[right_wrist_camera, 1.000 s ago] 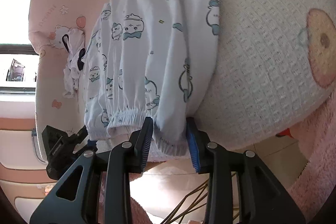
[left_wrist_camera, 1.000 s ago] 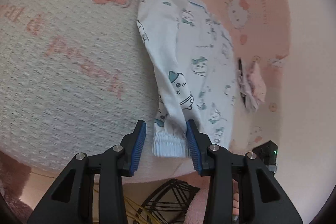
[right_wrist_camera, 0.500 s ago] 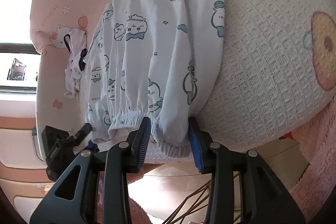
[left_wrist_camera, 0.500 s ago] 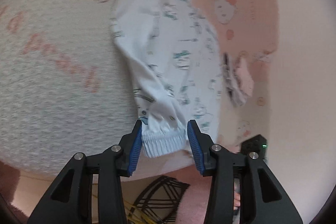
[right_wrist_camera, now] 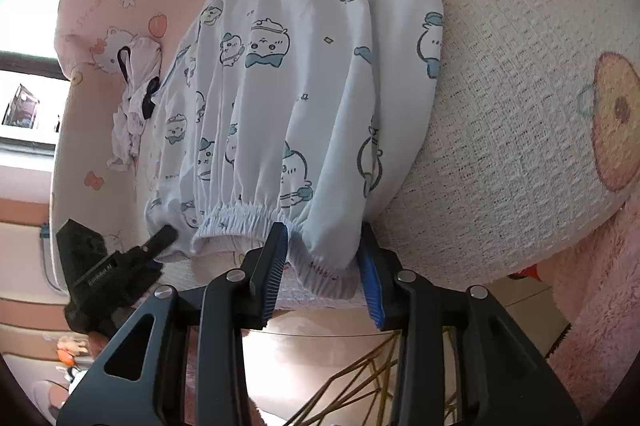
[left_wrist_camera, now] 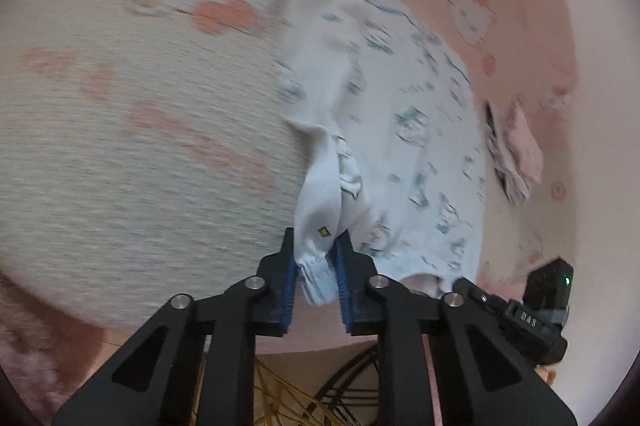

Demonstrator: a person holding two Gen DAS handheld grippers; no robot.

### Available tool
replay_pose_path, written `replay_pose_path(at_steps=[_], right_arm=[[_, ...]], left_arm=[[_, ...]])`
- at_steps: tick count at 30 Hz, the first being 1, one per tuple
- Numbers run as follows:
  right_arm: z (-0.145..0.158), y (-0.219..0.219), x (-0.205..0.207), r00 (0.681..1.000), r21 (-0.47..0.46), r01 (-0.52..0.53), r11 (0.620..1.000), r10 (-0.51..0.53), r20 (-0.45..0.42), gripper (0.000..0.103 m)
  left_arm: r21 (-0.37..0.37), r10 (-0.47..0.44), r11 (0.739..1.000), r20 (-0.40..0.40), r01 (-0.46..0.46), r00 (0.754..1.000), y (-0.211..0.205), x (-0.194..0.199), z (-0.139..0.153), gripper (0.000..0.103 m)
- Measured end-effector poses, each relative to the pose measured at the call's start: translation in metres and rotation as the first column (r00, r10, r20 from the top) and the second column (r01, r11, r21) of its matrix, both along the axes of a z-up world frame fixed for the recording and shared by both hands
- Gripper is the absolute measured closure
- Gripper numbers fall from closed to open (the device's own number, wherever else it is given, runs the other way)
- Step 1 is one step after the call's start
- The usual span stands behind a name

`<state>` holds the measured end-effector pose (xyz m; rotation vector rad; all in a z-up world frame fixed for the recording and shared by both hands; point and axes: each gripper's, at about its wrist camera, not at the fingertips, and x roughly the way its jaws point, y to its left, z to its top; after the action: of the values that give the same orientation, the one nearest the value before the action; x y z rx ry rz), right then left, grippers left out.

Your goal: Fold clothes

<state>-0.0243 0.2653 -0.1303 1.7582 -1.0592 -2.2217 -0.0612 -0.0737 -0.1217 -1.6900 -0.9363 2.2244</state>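
white printed garment [left_wrist_camera: 404, 130] | cuff pinched in left gripper [left_wrist_camera: 316, 276]

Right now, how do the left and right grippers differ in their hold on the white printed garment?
The left gripper is closed, pinching a bunched cuff; the right gripper is wider, with its cuff between its blue pads but not squeezed. Both sit at the white printed garment's near edge, at elastic cuffs.

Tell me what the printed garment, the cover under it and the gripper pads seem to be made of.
Printed garment: thin, matte woven cloth, probably cotton; it falls in soft folds and has gathered elastic cuffs.
Cover: looks like waffle-textured cotton, with a raised grid.
Pads on the right gripper: blue, ribbed, likely rubber or soft plastic, set on matte black plastic fingers.
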Motion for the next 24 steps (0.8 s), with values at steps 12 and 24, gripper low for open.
replay_pose_path(at_steps=[12,24], right_arm=[[-0.006,0.000,-0.007,1.000,-0.111,0.018,0.994,-0.019,-0.006,0.057],[0.080,-0.002,-0.004,0.977,0.029,-0.006,1.000,0.012,-0.212,0.092]], left_arm=[[0.129,0.026,0.991,0.037,-0.030,0.999,0.007,-0.008,-0.020,0.087],[0.035,-0.061,0.997,-0.262,0.073,0.963,0.028,0.017,0.092,0.095]])
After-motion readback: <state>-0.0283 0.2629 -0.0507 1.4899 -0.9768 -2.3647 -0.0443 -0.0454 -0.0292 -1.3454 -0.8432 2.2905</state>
